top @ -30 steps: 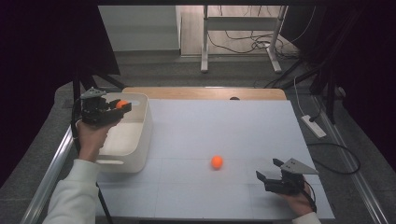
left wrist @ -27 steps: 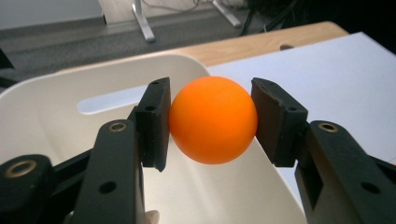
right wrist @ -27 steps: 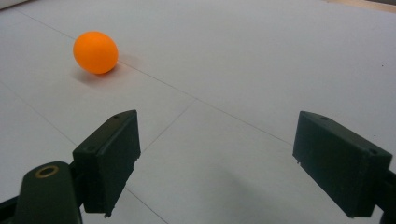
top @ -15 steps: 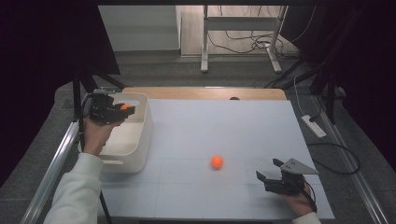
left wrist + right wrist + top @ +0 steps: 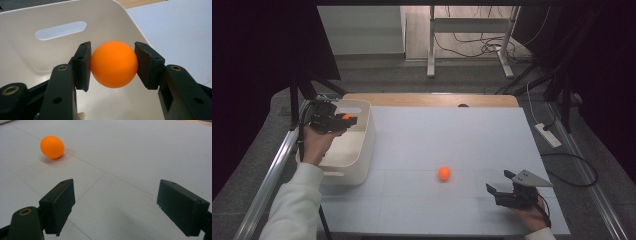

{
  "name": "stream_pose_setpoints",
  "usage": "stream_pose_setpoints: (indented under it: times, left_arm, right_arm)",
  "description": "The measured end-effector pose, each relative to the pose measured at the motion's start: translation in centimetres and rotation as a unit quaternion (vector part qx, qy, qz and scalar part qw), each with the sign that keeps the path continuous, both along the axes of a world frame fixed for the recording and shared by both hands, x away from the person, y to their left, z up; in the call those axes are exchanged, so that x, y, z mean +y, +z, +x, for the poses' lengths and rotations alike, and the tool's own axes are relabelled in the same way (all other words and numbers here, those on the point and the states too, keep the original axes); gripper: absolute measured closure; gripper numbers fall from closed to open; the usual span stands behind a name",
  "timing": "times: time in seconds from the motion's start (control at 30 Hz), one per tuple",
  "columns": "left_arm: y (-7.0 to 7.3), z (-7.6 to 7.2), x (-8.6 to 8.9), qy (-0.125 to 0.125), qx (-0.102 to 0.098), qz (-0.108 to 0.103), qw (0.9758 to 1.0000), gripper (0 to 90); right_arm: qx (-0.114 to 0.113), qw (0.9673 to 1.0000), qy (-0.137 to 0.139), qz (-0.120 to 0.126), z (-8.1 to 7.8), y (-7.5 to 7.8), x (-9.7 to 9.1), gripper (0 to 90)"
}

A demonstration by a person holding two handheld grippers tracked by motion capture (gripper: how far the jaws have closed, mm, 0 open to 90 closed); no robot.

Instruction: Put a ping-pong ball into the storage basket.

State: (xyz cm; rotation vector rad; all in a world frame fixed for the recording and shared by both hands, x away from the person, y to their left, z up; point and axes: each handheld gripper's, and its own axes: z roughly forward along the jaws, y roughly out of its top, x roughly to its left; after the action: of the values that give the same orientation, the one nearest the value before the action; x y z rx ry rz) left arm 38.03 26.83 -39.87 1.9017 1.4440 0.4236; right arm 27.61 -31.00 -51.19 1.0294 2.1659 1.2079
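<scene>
Your left claw hung over the white bin at frame left, pinching an orange ball; right claw sat wide open, lower right.

White surface spans the centre of the high view, with a wooden strip along its 12 o'clock edge. A power strip lies on the floor at 3 o'clock. A metal frame and loose cables stand at 12 o'clock, beside a pale cabinet.
</scene>
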Motion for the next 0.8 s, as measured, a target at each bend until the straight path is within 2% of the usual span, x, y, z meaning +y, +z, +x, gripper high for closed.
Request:
stream_pose_setpoints:
  times: [0.23, 0.27, 0.33, 0.4, 0.57, 0.6, 0.7, 0.8]
  left_arm:
    - [0.2, -0.2, 0.2, 0.006, -0.011, -0.005, 0.9999, 49.0]
    - [0.3, -0.3, 0.3, 0.009, -0.015, -0.003, 0.9998, 46.4]
    - [0.3, -0.3, 0.3, 0.015, -0.020, -0.003, 0.9997, 33.6]
    - [0.5, -0.5, 0.5, 0.025, -0.028, -0.008, 0.9993, 26.2]
    - [0.8, -0.8, 0.8, 0.024, -0.040, -0.018, 0.9987, 21.4]
    - [1.1, -1.2, 0.8, 0.022, -0.049, -0.029, 0.9981, 21.0]
    - [1.3, -1.4, 0.7, 0.019, -0.053, -0.038, 0.9977, 19.1]
    - [1.8, -2.0, 0.5, 0.000, -0.063, -0.063, 0.9960, 16.9]
  right_arm:
    - [0.001, 1.0000, 0.000, 0.000, 0.0, 0.0, 0.0, 15.0]
    - [0.000, 1.0000, 0.000, 0.000, 0.0, 0.0, 0.0, 15.0]
    - [0.000, 1.0000, 0.000, 0.000, 0.0, 0.0, 0.0, 15.0]
    - [0.000, 1.0000, 0.000, 0.000, 0.0, 0.0, 0.0, 15.0]
    - [0.000, 1.0000, 0.000, 0.000, 0.0, 0.0, 0.0, 15.0]
    - [0.000, 1.0000, 0.000, -0.001, 0.0, 0.0, 0.0, 15.0]
    - [0.000, 1.0000, 0.000, 0.000, 0.0, 0.0, 0.0, 15.0]
    - [0.001, 1.0000, -0.003, 0.009, 0.1, 0.1, 0.0, 15.1]
